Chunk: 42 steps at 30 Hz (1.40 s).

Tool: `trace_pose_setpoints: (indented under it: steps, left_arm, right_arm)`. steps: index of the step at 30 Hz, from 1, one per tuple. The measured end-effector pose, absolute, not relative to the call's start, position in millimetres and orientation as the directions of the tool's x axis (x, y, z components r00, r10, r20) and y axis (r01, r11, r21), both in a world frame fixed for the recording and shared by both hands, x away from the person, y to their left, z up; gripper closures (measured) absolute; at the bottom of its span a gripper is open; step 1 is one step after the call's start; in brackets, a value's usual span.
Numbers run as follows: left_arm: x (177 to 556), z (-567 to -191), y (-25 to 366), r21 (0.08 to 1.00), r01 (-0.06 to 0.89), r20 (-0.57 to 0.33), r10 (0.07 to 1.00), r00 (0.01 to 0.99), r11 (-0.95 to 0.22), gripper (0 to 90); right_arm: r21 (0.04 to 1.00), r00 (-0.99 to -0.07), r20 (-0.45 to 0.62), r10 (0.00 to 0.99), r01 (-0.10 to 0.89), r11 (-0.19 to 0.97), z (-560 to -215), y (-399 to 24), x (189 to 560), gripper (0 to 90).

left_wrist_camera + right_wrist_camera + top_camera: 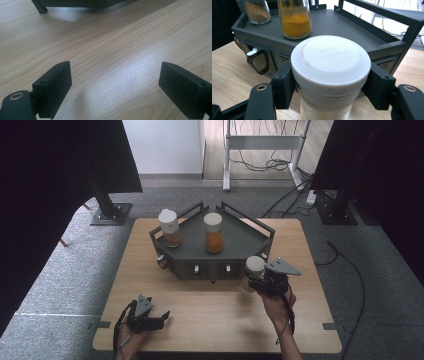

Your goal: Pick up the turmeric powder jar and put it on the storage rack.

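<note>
The jar [329, 72] with the white lid sits low in the middle of the right gripper view, just in front of the dark rack [352, 27]. It likely belongs up there beside the two spice jars [214, 233]. The right gripper [261, 281] squeezes it by the lid from both sides. At the lower left of the high view, the left gripper [162, 316] rests over the table [120, 45], jaws wide apart and empty.

1. White-lidded clear jar [330, 66], clamped between black jaws at lower centre.
2. Dark grey rack [235, 251] at frame centre.
3. Yellow-orange powder in one spice jar [213, 233], brownish-orange in another [170, 228], both white-capped.
4. Pale wood-grain table [210, 315].
5. Speckled grey carpet [65, 275] at left.
</note>
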<state>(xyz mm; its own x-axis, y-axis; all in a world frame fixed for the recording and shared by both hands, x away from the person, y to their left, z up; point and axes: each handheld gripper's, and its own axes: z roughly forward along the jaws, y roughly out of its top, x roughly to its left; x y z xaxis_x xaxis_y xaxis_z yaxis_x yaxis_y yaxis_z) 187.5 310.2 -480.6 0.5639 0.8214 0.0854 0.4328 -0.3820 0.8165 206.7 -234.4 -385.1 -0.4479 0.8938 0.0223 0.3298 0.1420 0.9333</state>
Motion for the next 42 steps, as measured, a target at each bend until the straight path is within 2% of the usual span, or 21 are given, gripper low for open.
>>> trace_pose_setpoints:
  steps: [42]
  left_arm:
    - [188, -480, 312, 0.818, 0.429, 0.082, 0.816, 0.572, -0.383, 11.0]
  right_arm:
    - [0.948, -0.461, 0.043, 0.886, 0.3, 0.111, -334, -231, 222, 33.5]
